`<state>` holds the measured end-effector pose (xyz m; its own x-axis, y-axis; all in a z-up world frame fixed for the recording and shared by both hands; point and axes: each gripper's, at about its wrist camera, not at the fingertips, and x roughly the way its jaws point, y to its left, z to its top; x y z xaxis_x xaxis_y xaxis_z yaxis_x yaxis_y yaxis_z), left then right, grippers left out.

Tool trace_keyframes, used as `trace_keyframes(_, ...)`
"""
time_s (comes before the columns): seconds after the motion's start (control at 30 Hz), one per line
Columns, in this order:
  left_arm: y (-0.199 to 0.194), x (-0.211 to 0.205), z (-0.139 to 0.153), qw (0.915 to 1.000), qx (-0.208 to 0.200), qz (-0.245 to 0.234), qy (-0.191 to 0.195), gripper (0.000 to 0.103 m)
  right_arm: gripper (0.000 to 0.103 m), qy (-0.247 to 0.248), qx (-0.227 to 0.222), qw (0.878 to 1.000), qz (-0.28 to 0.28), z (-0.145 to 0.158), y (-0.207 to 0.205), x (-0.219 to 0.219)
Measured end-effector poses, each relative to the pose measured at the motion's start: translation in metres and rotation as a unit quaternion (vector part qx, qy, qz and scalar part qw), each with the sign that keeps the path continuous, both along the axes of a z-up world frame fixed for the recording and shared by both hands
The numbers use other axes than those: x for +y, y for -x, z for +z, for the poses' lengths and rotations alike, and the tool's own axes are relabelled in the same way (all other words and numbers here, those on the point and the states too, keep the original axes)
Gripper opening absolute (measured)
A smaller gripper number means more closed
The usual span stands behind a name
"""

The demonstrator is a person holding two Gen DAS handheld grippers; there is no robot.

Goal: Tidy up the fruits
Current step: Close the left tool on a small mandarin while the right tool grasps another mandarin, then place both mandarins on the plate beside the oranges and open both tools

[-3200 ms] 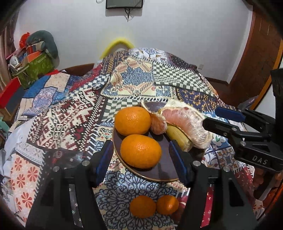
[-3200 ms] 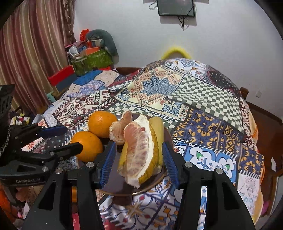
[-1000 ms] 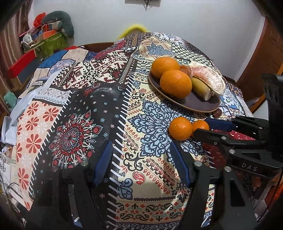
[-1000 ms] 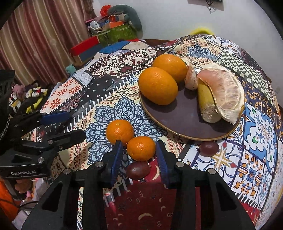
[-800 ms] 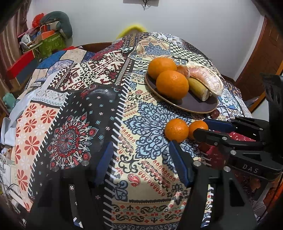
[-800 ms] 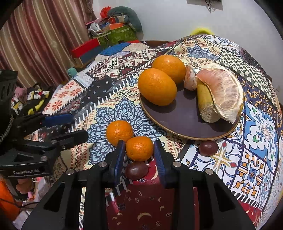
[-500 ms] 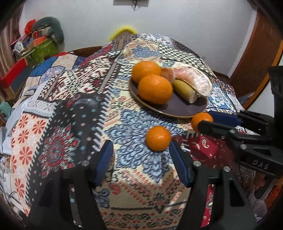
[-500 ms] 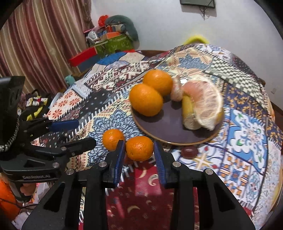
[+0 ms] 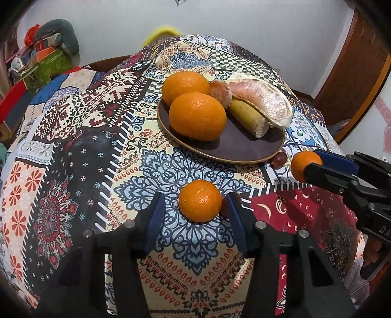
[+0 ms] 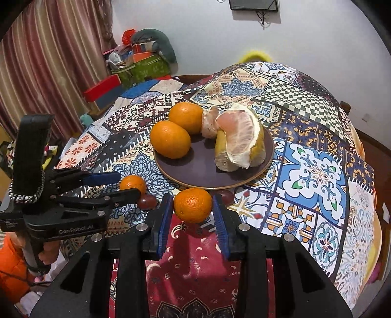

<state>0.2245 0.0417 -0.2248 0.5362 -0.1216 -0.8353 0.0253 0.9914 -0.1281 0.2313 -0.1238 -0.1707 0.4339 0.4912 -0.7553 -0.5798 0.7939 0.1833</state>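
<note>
Right tool (image 10: pixel 193 215) clamps a mandarin (image 10: pixel 193 205); left tool (image 9: pixel 193 215) closing around second mandarin (image 9: pixel 200 203), pads clear.

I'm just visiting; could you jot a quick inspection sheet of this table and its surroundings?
Surface: patchwork tablecloth.
Job's things: brown plate holding two large oranges, banana, peeled pomelo; loose small orange on the cloth.
Clutter: dark round fruits beside the plate.
Grippers: left gripper open around the loose small orange, jaws have just been closing; right gripper shut on second small orange.
Cables: cord hanging below wall screen.
Surroundings: striped curtain, stacked boxes.
</note>
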Motion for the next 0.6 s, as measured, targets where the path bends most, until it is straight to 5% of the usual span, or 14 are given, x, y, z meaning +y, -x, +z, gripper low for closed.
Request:
trace_keyframes(0.17, -0.002, 0.001, 0.0, 0.9999, 0.003, -0.003, 0.012, 0.037, 0.031, -0.004, -0.002, 1.0, 0.0, 0.001, 0.0, -0.003)
trace_keyframes(0.6, 0.005, -0.002, 0.02, 0.9998, -0.019, -0.003, -0.006, 0.036, 0.031, -0.012, -0.012, 1.0, -0.003, 0.008, -0.003, -0.005)
